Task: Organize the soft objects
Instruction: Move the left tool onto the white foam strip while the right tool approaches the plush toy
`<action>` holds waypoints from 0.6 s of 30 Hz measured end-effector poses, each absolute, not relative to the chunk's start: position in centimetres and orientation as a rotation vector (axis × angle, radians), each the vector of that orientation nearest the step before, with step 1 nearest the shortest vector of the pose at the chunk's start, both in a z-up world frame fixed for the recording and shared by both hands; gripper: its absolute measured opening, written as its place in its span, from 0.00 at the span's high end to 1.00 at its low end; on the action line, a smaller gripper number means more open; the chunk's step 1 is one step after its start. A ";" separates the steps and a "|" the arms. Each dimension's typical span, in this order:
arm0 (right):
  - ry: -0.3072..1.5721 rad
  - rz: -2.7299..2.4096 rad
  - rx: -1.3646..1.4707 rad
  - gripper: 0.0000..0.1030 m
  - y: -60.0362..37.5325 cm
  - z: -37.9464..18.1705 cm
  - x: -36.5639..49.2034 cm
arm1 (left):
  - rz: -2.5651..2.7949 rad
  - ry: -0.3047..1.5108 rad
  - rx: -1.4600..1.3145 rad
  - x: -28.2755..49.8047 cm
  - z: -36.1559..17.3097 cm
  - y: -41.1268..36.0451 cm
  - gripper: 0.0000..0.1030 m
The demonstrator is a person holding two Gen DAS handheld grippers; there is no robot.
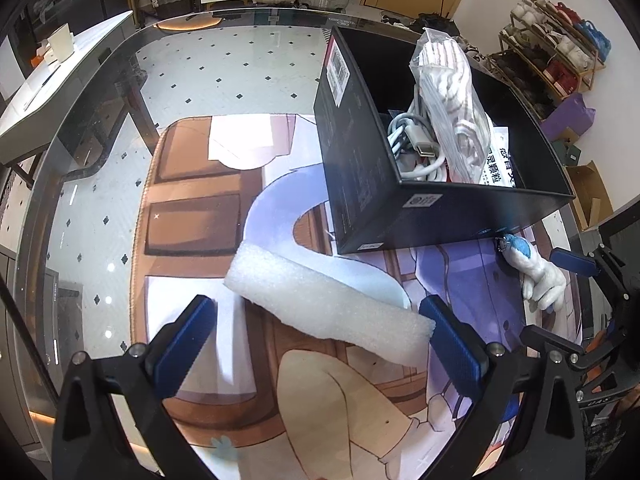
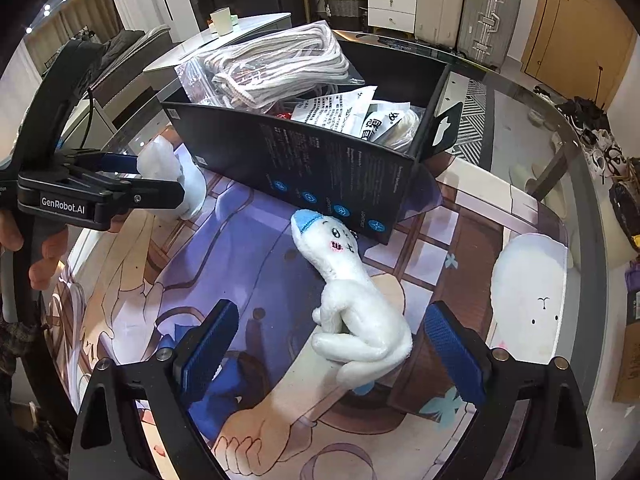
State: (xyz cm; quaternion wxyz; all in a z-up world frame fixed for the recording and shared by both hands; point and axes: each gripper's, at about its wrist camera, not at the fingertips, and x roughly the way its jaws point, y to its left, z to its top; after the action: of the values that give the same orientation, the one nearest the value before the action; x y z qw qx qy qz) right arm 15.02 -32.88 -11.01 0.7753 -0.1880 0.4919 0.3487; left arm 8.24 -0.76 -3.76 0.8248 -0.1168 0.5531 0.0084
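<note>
The black box is sitting on the surface, holding a bagged rope bundle, a cable and printed packets. The left hand-held gripper is spreading wide around a white foam block — nothing gripped — while the right hand-held gripper is hovering released around the plush toy lying beside the box.
</note>
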 end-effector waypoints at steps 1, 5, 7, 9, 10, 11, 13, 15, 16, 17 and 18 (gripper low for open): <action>1.064 0.754 -0.410 0.07 -32.8 -11.0 15.0 | 0.016 1.175 -0.247 8.2 -3.7 -0.8 0.03; 1.062 0.747 -0.424 0.09 -32.7 -11.0 14.8 | 0.043 1.171 -0.222 8.2 -3.5 -0.6 0.12; 1.065 0.742 -0.426 0.11 -32.7 -11.1 15.0 | 0.053 1.174 -0.205 8.2 -3.5 -0.7 0.16; 1.068 0.738 -0.423 0.14 -32.8 -11.1 15.3 | 0.057 1.176 -0.194 8.2 -3.4 -0.8 0.18; 1.071 0.737 -0.422 0.14 -32.8 -11.2 15.3 | 0.059 1.176 -0.191 8.1 -3.3 -0.7 0.21; 1.073 0.735 -0.421 0.14 -32.8 -11.2 15.5 | 0.061 1.175 -0.186 8.1 -3.3 -0.6 0.24; 1.074 0.734 -0.421 0.14 -32.8 -11.3 15.6 | 0.061 1.173 -0.178 7.9 -3.2 -0.5 0.30; 1.073 0.735 -0.421 0.14 -32.9 -11.3 15.6 | 0.061 1.171 -0.179 7.7 -3.1 -0.1 0.36; 1.073 0.735 -0.421 0.15 -32.9 -11.3 15.7 | 0.061 1.172 -0.180 7.6 -3.2 0.1 0.40; 1.072 0.735 -0.421 0.15 -32.9 -11.3 15.7 | 0.062 1.171 -0.181 7.5 -3.1 0.2 0.44; 1.072 0.735 -0.421 0.15 -32.9 -11.3 15.7 | 0.063 1.170 -0.182 7.4 -3.1 0.4 0.47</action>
State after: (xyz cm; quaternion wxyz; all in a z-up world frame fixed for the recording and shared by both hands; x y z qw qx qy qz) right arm 15.67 -32.90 -11.33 0.7756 -0.1947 0.4951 0.3398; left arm 7.42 0.44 -3.10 0.8294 -0.0857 0.5512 0.0296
